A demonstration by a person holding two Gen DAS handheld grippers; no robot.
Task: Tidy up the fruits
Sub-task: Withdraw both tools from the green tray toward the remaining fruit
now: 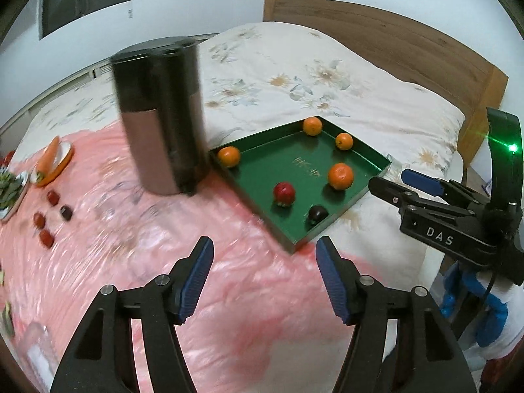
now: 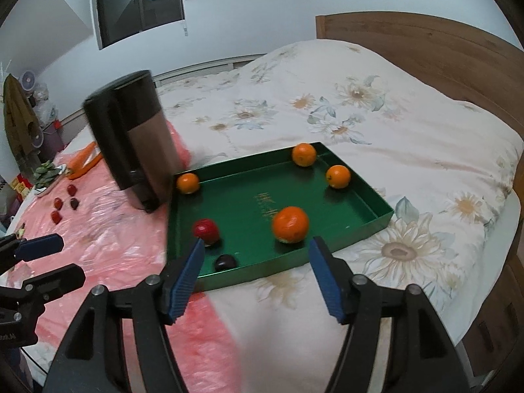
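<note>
A green tray (image 1: 360, 193) (image 2: 376, 222) lies on the bed with several oranges in it, the nearest one (image 1: 340, 176) (image 2: 290, 224) near the tray's front, plus a red fruit (image 1: 284, 193) (image 2: 206, 230) and a dark fruit (image 1: 317, 213) (image 2: 225, 262). Small red and dark fruits (image 1: 52, 198) (image 2: 72, 190) lie loose on the pink sheet at the left. My left gripper (image 1: 263, 278) hangs open over the pink sheet with nothing between its pads. My right gripper (image 2: 255, 275) (image 1: 398, 183) stands open just before the tray's near edge, holding nothing.
A tall dark cylinder (image 1: 160, 114) (image 2: 131, 140) stands on the pink sheet (image 1: 131, 229) beside the tray's left corner. A carrot on a plate (image 1: 49, 159) (image 2: 83, 162) and leafy greens (image 1: 8, 190) lie at the far left. A wooden headboard (image 1: 393, 39) bounds the bed.
</note>
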